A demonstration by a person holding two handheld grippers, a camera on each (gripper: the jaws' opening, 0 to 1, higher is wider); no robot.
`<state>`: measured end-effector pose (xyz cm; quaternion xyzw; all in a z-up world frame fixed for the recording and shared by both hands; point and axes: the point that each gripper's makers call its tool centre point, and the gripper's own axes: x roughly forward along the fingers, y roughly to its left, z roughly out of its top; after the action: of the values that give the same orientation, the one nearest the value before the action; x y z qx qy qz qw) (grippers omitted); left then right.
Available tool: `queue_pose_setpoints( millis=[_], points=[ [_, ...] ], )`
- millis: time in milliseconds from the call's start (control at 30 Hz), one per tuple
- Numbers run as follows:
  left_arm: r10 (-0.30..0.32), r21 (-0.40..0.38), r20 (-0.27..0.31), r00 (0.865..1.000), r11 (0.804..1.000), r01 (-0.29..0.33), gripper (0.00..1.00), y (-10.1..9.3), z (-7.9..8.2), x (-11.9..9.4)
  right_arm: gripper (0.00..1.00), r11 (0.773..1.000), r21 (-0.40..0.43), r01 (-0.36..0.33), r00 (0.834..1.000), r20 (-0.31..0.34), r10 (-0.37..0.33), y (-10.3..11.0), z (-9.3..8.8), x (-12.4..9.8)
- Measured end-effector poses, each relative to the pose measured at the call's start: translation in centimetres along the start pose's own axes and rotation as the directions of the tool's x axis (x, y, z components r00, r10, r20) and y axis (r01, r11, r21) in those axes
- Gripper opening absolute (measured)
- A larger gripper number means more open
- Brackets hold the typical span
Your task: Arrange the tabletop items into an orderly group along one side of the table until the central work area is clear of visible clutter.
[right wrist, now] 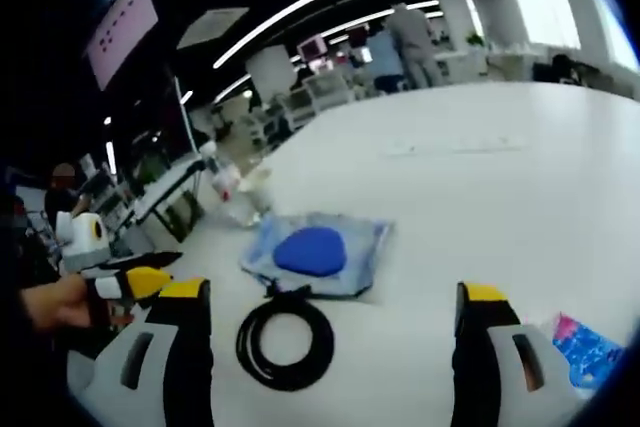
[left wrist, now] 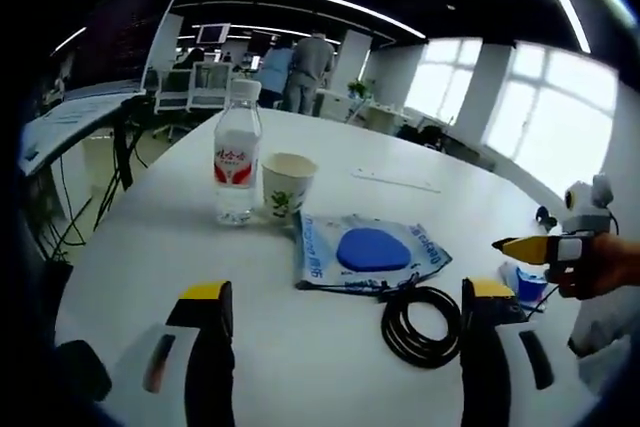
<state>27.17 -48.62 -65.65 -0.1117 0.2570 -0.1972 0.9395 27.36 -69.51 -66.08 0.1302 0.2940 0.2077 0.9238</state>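
Tabletop items are seen spread on the white table (left wrist: 470, 197). In the left gripper view a water bottle (left wrist: 238, 154) and a paper cup (left wrist: 287, 185) stand close together left of the centre, a blue packet (left wrist: 368, 249) lies at the centre, and a coiled black cable (left wrist: 420, 324) lies just below it, near the lower right. In the right gripper view the same packet (right wrist: 315, 252) and cable (right wrist: 285, 342) are found at the lower centre, and a small pink and blue item (right wrist: 583, 345) is cut off at the lower right edge.

The left gripper (left wrist: 340, 322) is held wide open and nothing is gripped by it. The right gripper (right wrist: 335, 327) is also spread wide and is empty.

The task is judged to be at an early stage: the packet and cable are not yet lined up with the bottle and cup along one side.

The print on the packet cannot be read, and a small blue thing (left wrist: 528, 285) behind the other gripper is hard to identify.
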Motion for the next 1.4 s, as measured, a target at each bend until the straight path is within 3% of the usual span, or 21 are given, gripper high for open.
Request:
queue_pose_setpoints(
  millis=[600, 1133, 1400],
  points=[
    [-0.022, -0.017, -0.026, 0.999, 1.000, 0.021, 0.97, -0.2, 0.1, 3.3, 1.00, 0.999, 0.046, 0.027, 1.000, -0.013, -0.026, -2.0, 0.5, 1.2],
    [-0.033, -0.035, -0.040, 0.999, 0.999, 0.032, 0.93, -0.3, 0.5, 6.1, 0.99, 0.995, 0.096, 0.006, 1.000, -0.017, -0.004, -2.0, 0.7, 3.2],
    [-0.034, -0.043, -0.060, 0.998, 0.999, 0.031, 0.92, 0.3, 0.1, 7.8, 0.97, 0.998, 0.070, 0.005, 0.998, -0.069, 0.000, -2.0, -0.1, 4.9]
  ],
)
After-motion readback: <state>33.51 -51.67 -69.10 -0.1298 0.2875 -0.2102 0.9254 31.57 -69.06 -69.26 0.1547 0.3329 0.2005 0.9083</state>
